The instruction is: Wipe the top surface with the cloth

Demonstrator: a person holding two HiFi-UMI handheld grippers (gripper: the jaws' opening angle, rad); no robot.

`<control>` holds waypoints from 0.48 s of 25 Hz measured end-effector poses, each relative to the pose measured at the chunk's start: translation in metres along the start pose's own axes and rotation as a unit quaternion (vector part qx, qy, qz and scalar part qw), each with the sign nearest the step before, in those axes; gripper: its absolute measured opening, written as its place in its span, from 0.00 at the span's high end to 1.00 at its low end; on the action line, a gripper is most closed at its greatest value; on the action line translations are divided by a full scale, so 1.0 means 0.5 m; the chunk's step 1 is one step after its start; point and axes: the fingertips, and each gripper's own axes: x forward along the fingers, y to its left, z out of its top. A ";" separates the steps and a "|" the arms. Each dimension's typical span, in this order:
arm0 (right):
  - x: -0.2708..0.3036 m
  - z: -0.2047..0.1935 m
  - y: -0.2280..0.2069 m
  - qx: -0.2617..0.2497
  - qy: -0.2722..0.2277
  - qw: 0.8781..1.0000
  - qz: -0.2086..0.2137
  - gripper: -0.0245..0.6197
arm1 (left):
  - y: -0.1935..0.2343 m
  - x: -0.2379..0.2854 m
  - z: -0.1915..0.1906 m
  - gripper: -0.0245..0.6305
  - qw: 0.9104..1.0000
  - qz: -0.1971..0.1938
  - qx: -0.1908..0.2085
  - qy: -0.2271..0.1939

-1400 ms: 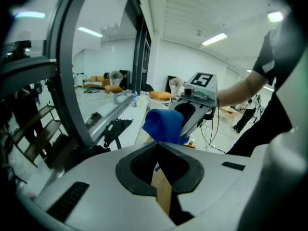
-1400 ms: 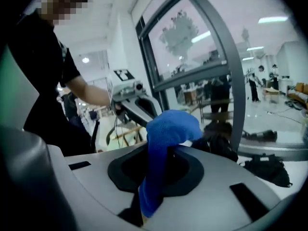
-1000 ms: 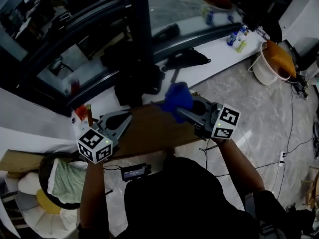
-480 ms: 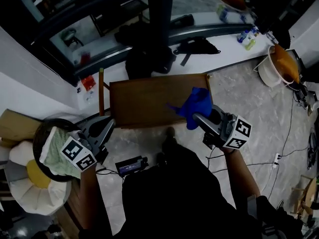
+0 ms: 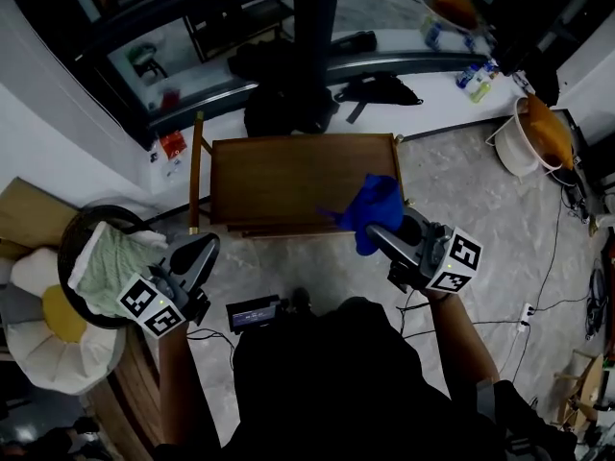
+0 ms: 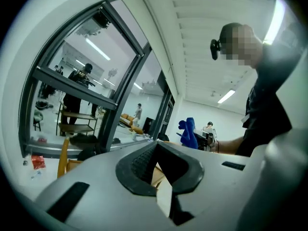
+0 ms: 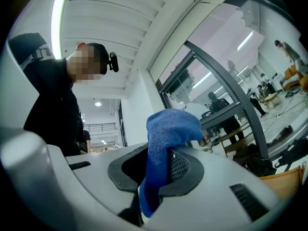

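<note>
A brown wooden table (image 5: 279,176) stands on the pale floor ahead of me, its top bare. My right gripper (image 5: 384,230) is shut on a blue cloth (image 5: 373,209), which bunches up above the jaws over the table's near right corner. In the right gripper view the cloth (image 7: 168,129) is pinched between the black pads of that gripper (image 7: 161,155) and droops over them. My left gripper (image 5: 199,254) hangs off the table's near left side, over the floor, jaws together with nothing in them. The left gripper view shows its tips (image 6: 156,146) meeting, with the blue cloth (image 6: 187,133) beyond.
A dark round basket (image 5: 77,233) holding a pale green towel (image 5: 108,262) stands at my left, with a white and yellow cushion (image 5: 48,339) below it. A black device (image 5: 255,312) lies on the floor near my feet. A white bucket (image 5: 519,152) and cables are at the right.
Both grippers have come back off the table towards my body. The left one has swung down and left beside the basket. The cloth has stayed in the right jaws.
</note>
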 end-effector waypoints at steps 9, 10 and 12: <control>-0.133 -0.012 0.103 -0.031 0.047 0.998 0.033 0.86 | -0.190 0.032 -0.043 0.95 1.000 0.017 -0.003 0.021; -0.147 -0.014 0.111 -0.029 0.046 0.998 0.034 0.86 | -0.205 0.041 -0.050 0.95 1.000 0.017 -0.005 0.025; -0.177 -0.019 0.127 -0.016 0.039 0.998 0.041 0.86 | -0.240 0.057 -0.066 0.95 0.999 0.020 -0.006 0.033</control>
